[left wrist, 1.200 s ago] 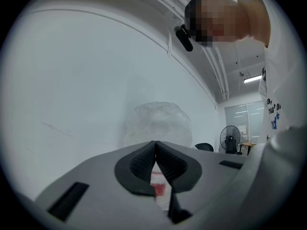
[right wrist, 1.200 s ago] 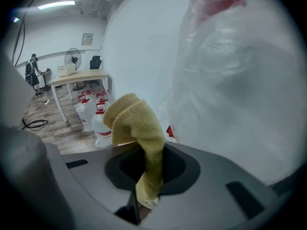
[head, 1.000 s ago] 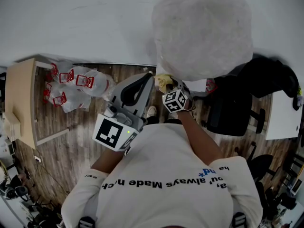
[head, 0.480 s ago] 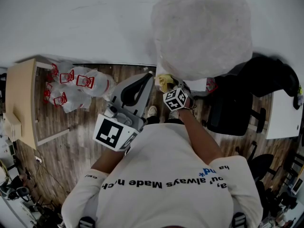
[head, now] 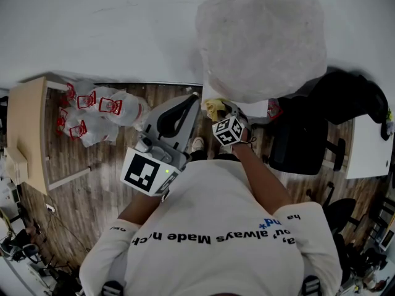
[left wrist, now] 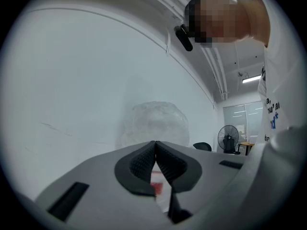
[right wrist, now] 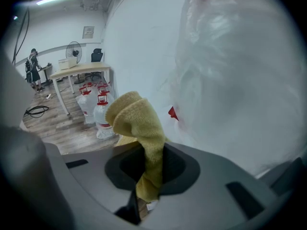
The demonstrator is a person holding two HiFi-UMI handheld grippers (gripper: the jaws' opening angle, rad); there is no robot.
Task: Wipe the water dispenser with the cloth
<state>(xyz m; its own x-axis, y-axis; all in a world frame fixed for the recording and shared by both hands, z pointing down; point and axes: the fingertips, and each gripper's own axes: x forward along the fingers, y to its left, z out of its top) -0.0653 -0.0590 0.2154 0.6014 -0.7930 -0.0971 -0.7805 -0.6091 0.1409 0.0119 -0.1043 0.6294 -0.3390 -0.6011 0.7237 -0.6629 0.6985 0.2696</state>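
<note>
- Several water jugs (head: 92, 108) with red handles sit on the wood floor at far left.
- Left gripper (left wrist: 155, 145): jaws pressed together, nothing between them, aimed at the white wall.
- Right gripper (right wrist: 151, 155): jaws clamped on the yellow cloth (right wrist: 136, 121). Its bunched end stands up close beside the water dispenser (right wrist: 240, 80) and its plastic-wrapped bottle; contact is unclear.
- Black chair (head: 302, 142) on the right.
</note>
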